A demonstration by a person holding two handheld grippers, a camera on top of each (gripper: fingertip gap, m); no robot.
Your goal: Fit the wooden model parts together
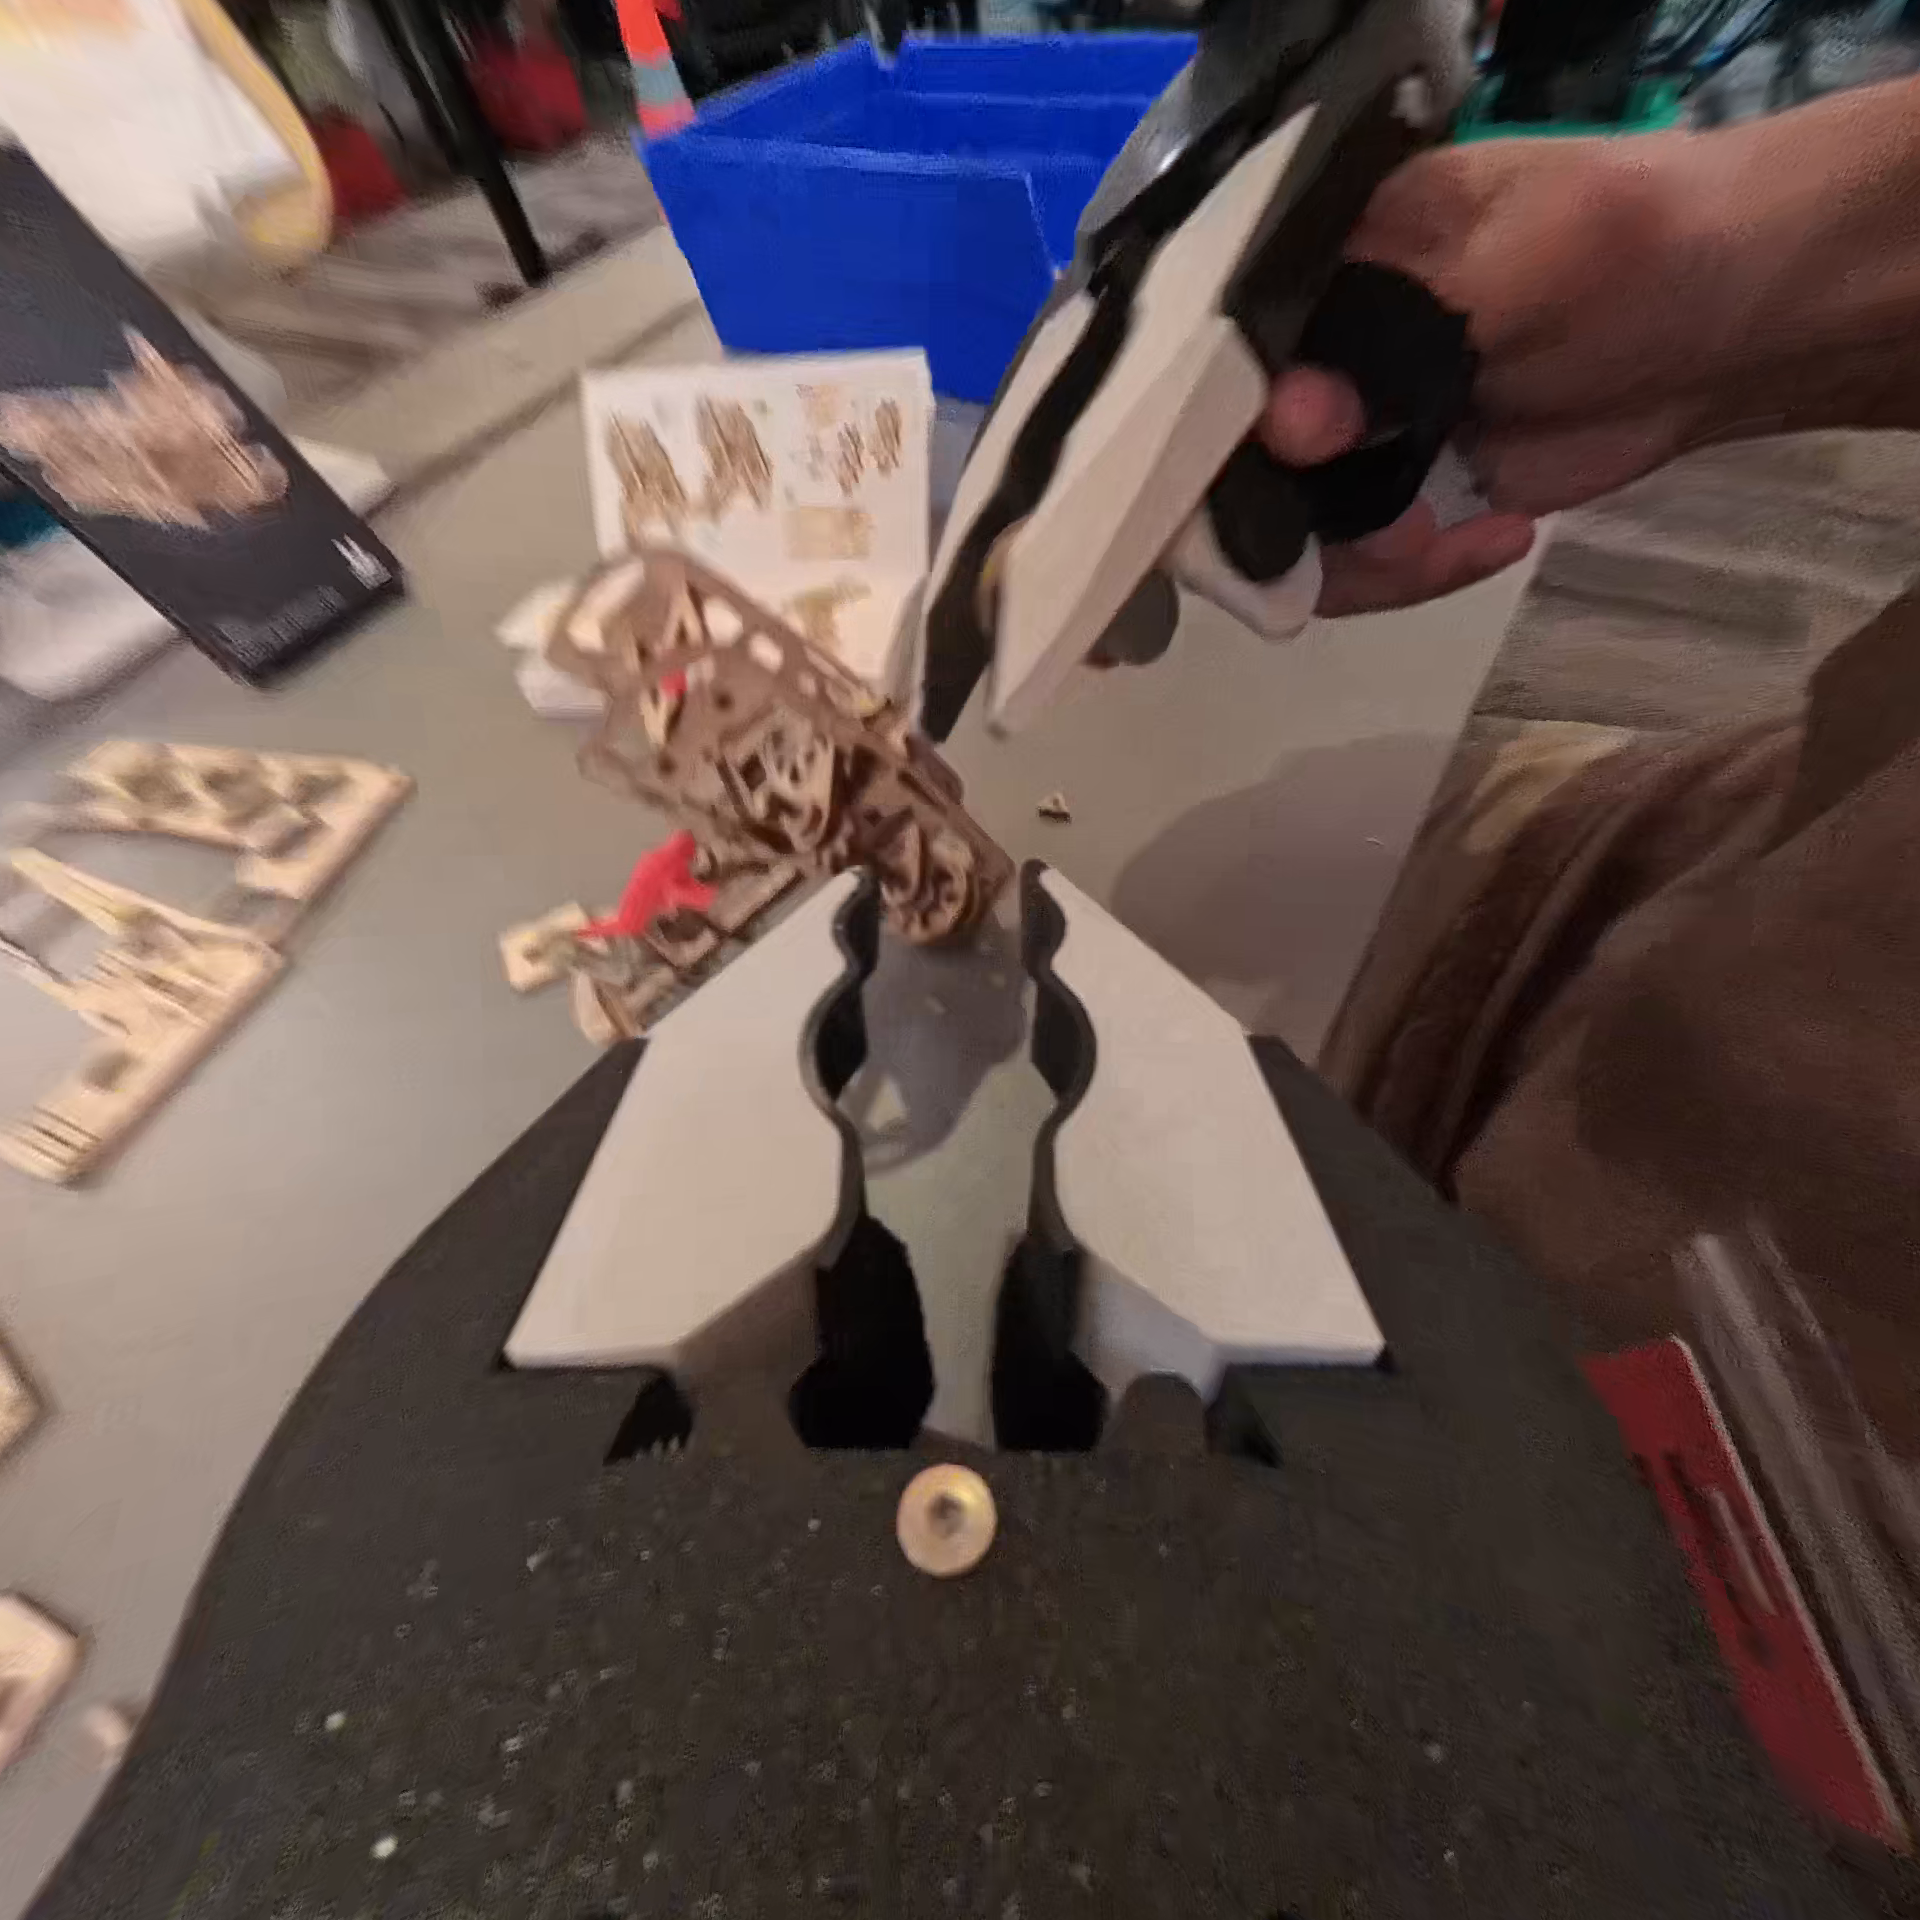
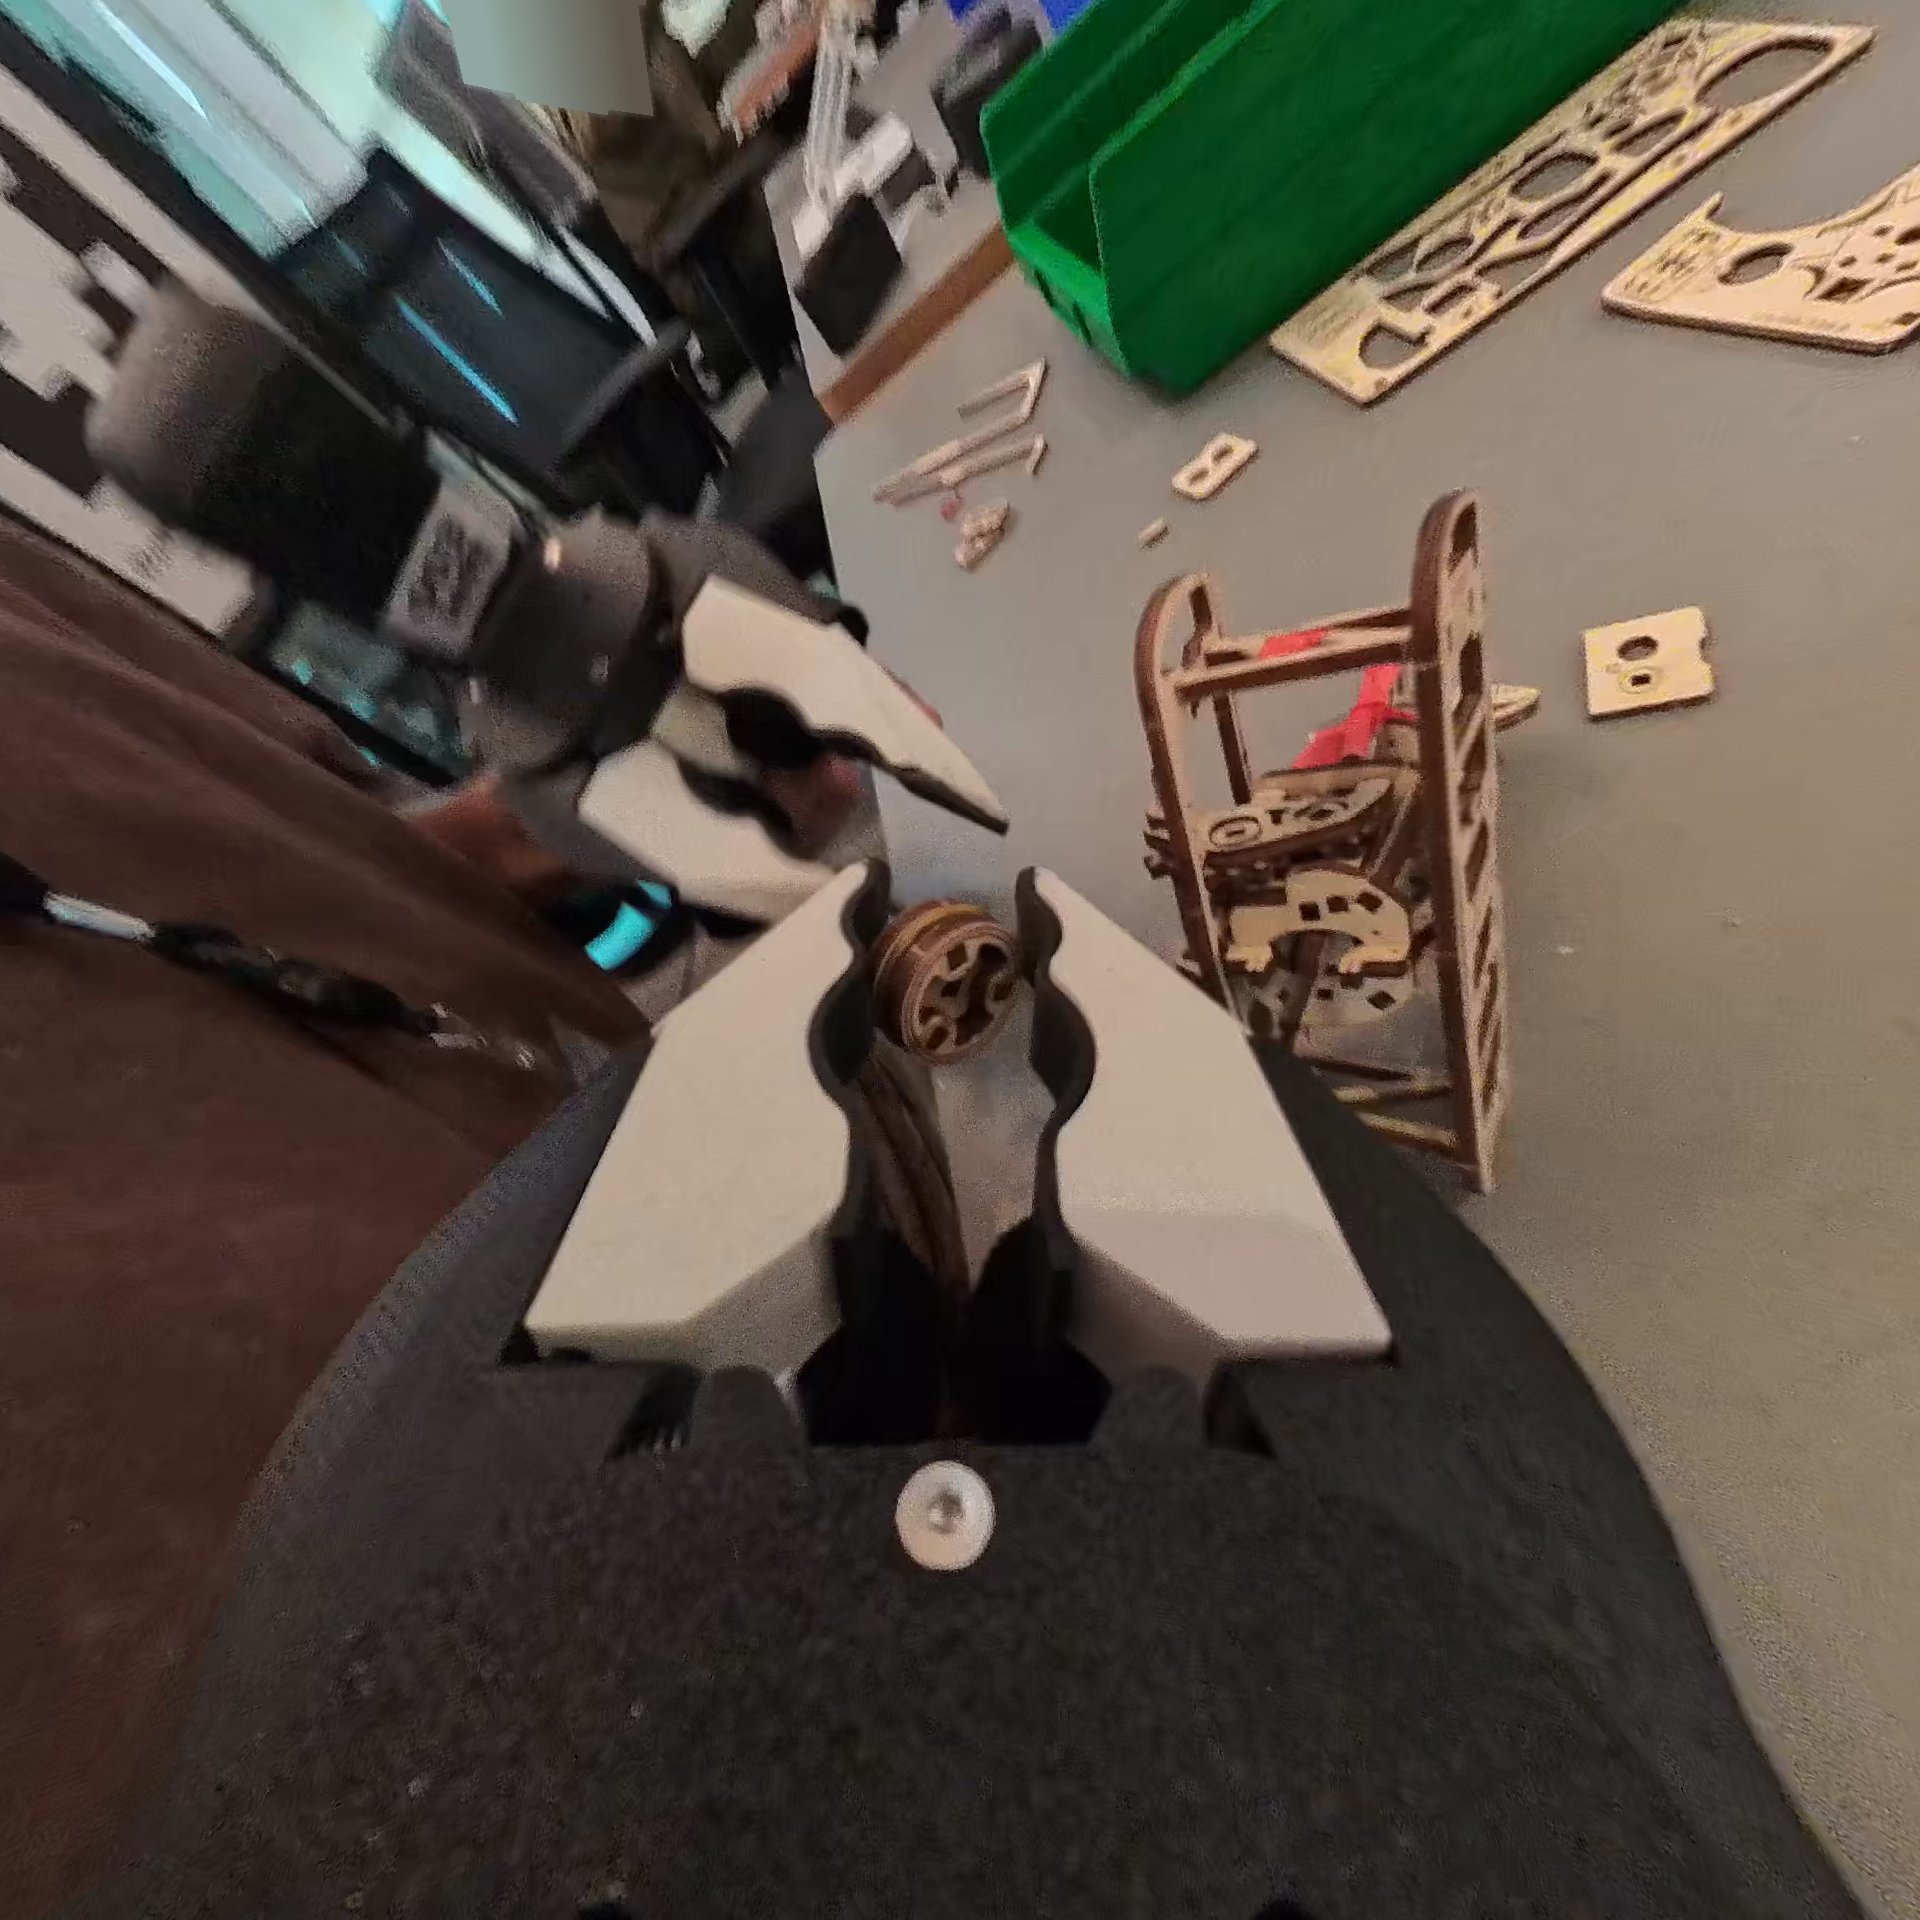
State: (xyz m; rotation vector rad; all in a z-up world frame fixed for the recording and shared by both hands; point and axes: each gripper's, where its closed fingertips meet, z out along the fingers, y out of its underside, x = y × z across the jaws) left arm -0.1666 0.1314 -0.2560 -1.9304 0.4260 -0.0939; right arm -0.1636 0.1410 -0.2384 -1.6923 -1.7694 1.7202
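Wooden wheel [image 2: 945,995] sat gripped between the right tool [image 2: 948,909] tips at frame centre; the wooden model [image 2: 1340,862] stood on the grey bench [image 2: 1662,1143] to its right. Left tool [image 1: 940,894] gaped empty, just below the model [image 1: 769,758].

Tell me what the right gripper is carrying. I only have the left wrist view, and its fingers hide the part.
Observer: A small round wooden wheel, pinched between the right gripper's fingertips.
Operator: Is there any bin besides the blue bin?
Observer: Yes, a green bin stands on the table beyond the wooden model, next to punched-out wooden sheets.
Operator: Any loose part close to the model?
Observer: A small square wooden plate with holes lies flat beside it, not touching it.
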